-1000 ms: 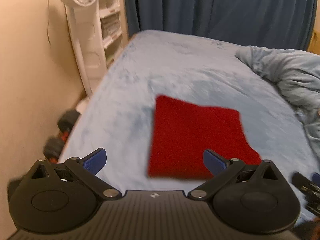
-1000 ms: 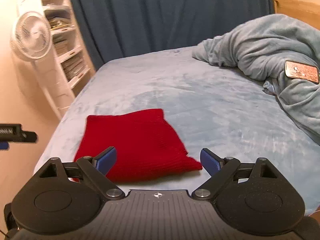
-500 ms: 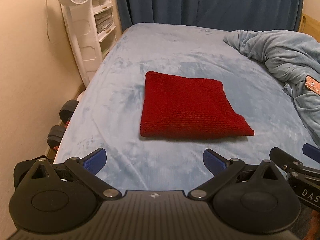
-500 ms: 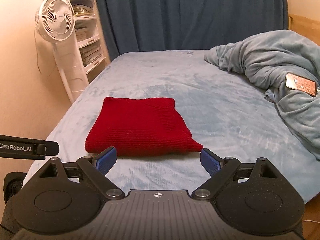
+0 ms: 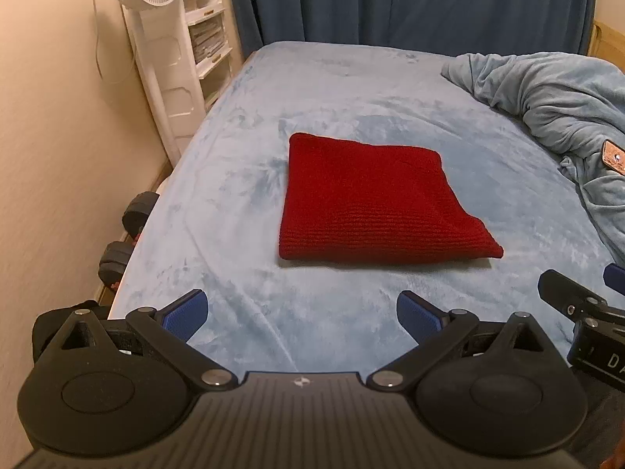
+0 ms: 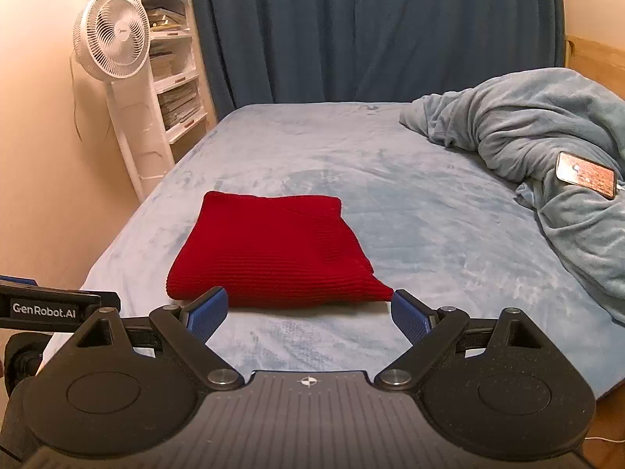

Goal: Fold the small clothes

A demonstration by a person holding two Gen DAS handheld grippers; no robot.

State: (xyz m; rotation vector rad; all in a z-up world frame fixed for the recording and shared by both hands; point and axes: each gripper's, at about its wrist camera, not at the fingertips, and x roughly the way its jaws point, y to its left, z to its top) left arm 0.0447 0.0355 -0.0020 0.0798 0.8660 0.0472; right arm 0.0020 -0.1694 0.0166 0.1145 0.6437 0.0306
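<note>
A red knit garment (image 5: 375, 199) lies folded into a flat rectangle on the light blue bed (image 5: 242, 203); it also shows in the right wrist view (image 6: 273, 250). My left gripper (image 5: 300, 310) is open and empty, hanging above the bed's near edge, short of the garment. My right gripper (image 6: 308, 312) is open and empty, just in front of the garment's near edge. Each gripper shows at the edge of the other's view: the right gripper (image 5: 578, 305) and the left gripper (image 6: 50, 305).
A crumpled blue blanket (image 6: 547, 144) with a phone (image 6: 586, 174) on it lies at the right. A white fan (image 6: 113, 39) and shelves (image 6: 172, 74) stand at the left wall. Dumbbells (image 5: 129, 234) lie on the floor at the left. Dark curtains (image 6: 371, 27) hang behind.
Both grippers have drawn back from the garment and risen; the folded garment now lies farther ahead. Both stayed open.
</note>
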